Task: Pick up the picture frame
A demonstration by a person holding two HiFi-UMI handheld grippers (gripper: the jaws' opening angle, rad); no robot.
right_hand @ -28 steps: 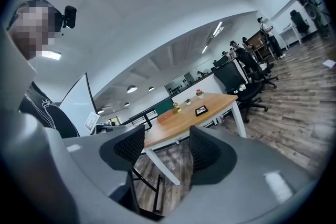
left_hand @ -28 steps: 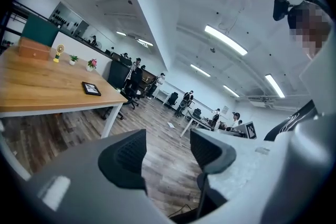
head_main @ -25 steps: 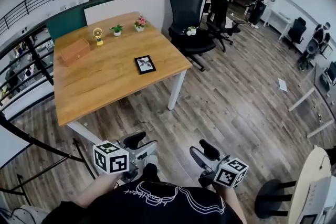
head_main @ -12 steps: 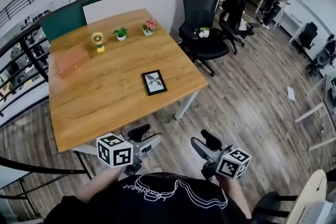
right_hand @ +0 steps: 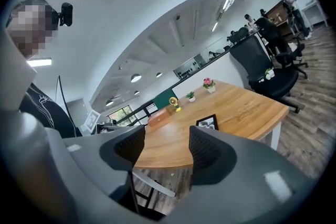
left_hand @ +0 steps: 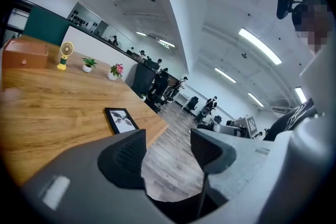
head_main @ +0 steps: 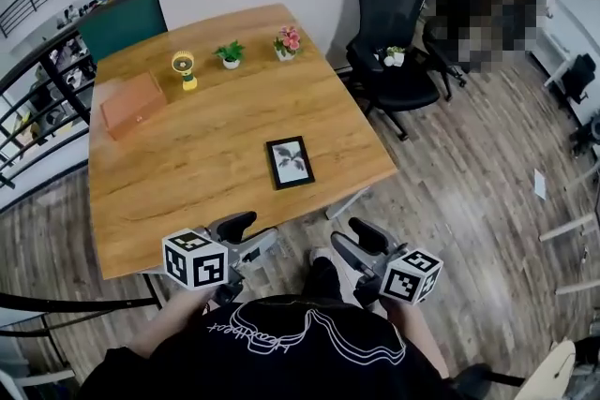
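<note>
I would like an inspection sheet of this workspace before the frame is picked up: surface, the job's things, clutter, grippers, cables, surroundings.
Surface: wooden table, on a wood floor.
Job's things: picture frame lies flat near the table's near right corner, with nothing touching it.
Clutter: wooden box, yellow fan, green plant and pink flowers stand along the far side, apart from the frame.
Grippers: left gripper and right gripper are both open and empty, short of the frame.
Cables: nothing seen.
Surroundings: black office chair at the right, railing at the left.
</note>
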